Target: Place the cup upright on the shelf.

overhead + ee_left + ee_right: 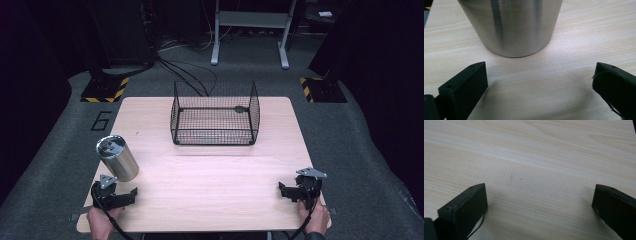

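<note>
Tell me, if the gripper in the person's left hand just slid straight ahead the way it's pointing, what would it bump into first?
Most likely the steel canister. It stands upright on the table directly ahead of the left gripper, whose jaws are wide open with bare wood between them and it. It looks close, though depth is hard to judge.

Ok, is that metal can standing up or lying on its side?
Standing up. The metal can rests on its flat base on the table, lid facing up, just ahead of the open left gripper.

High view overlooks the table (210, 175); both gripper views skim its wood closely
</note>
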{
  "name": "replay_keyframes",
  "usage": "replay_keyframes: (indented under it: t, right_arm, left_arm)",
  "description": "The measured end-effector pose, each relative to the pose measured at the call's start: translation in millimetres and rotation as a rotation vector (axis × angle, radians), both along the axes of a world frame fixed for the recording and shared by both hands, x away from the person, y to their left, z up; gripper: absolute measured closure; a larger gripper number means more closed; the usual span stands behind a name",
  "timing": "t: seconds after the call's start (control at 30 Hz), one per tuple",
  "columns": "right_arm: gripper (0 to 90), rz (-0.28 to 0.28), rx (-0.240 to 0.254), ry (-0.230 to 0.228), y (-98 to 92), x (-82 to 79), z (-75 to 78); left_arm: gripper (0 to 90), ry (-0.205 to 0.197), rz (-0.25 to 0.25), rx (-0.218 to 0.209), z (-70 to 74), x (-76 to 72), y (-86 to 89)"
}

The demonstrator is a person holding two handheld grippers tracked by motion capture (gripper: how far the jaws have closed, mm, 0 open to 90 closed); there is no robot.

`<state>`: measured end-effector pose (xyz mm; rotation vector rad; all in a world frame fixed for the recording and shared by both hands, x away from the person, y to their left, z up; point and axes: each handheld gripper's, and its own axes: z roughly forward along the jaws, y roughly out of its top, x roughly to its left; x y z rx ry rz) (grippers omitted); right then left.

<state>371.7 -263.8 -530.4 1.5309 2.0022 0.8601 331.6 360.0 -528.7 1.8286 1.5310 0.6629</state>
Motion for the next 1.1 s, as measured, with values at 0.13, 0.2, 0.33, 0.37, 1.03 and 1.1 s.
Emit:
replay_keyframes:
  t: [0.13, 0.2, 0.33, 0.37, 1.03, 1.1]
  right_arm:
    - [0.0, 0.007, -0.003, 0.002, -1.1, 0.3, -0.1]
    - [0.0, 0.010, -0.003, 0.006, -1.4, 0.2, 0.2]
    - [0.0, 0.008, -0.004, 0.007, -1.2, 0.3, 0.2]
    - [0.0, 0.008, -0.004, 0.005, -1.1, 0.4, 0.1]
    - [0.0, 0.007, -0.002, 0.005, -1.0, 0.5, 0.0]
    - [0.0, 0.008, -0.004, 0.006, -1.1, 0.5, 0.1]
  left_arm:
    - [0.0, -0.025, 0.012, -0.007, 4.9, -1.9, 1.2]
    - [0.0, -0.042, 0.015, -0.028, 11.7, -3.7, 4.3]
    - [0.0, -0.079, 0.025, -0.044, 18.3, -4.3, 5.7]
    - [0.0, -0.094, 0.021, -0.052, 24.2, -3.7, 7.2]
    - [0.0, -0.236, 0.005, -0.114, 70.4, 15.4, 19.7]
    - [0.0, -0.244, 0.003, -0.111, 73.0, 18.1, 20.4]
